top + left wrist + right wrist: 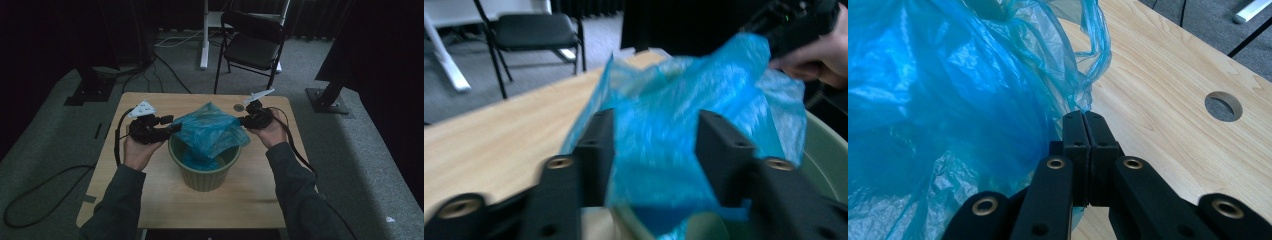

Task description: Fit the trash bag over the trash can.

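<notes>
Lining the bucket (204,172) with the blue bag (210,131), by the look of it, with the job about half done: bottom of the bag sagging inside the green bucket at the middle of the table (150,200), upper part bunched above the rim and not yet folded over it.

Pinching the bag's edge on the far right side, the right gripper (1083,120), jaws pressed flat together with a thin fold of film caught between them, seen clearly in the right gripper view. Spread wide, the left gripper (656,145), jaws standing apart with blue film between and behind them; touching the film or merely in front of it, impossible to say through the blur.

Calling next, probably, for closing the left jaws on the near-left edge of the bag, then drawing both edges apart and down over the rim. Needing care too: thin, slippery film, likely to tear or slide free under a hard pull, and a light bucket that may shift.

Hard to make out: the bag's opening, lost among folds; the bucket's inside, covered by plastic; the rim in the left gripper view, cut off at the right edge. Dim overall from the high view, so the exact contact of the left jaws with the film stays uncertain. Beyond the table, a black chair (252,42) and a round hole (1223,106) in the tabletop near the right hand (274,134).
</notes>
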